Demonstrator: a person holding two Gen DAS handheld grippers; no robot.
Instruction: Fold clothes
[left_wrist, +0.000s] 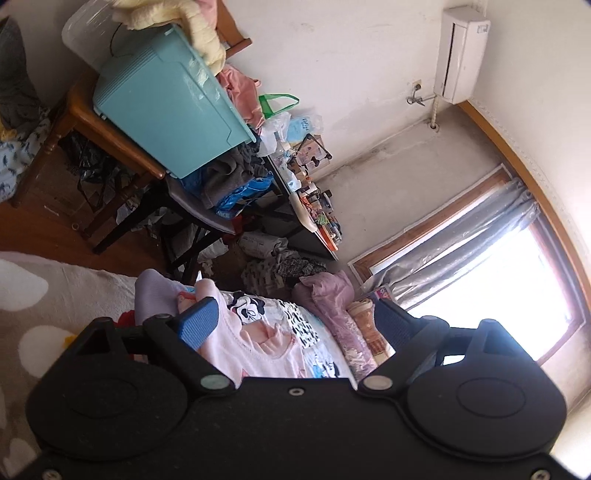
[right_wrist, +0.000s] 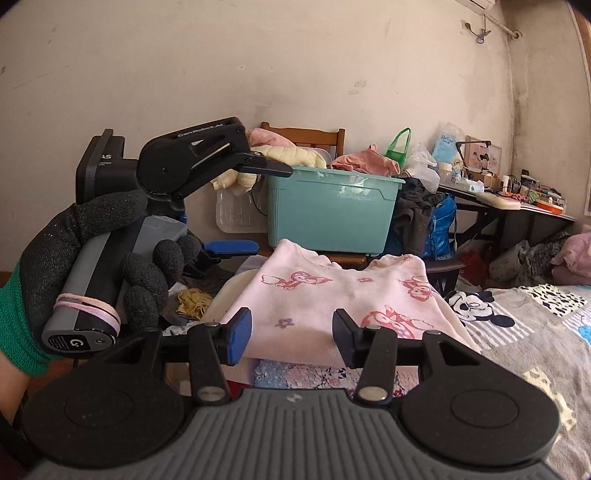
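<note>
The pink top lies folded on a stack of clothes on the bed, in front of the teal tub; what lies under it is mostly hidden. The tub holds pink and cream clothes, its inside unseen. The left hand-held gripper, in a gloved hand, stands wide open and empty. The right hand-held gripper is partly open at the top's near edge, gripping nothing.

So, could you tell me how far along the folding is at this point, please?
Done: the pink top lies folded on a small stack on the bed. In hand: nothing; the left gripper and right gripper both stand open with no cloth between their pads. Left: clothes still heap in the teal bin and around the chair.
</note>
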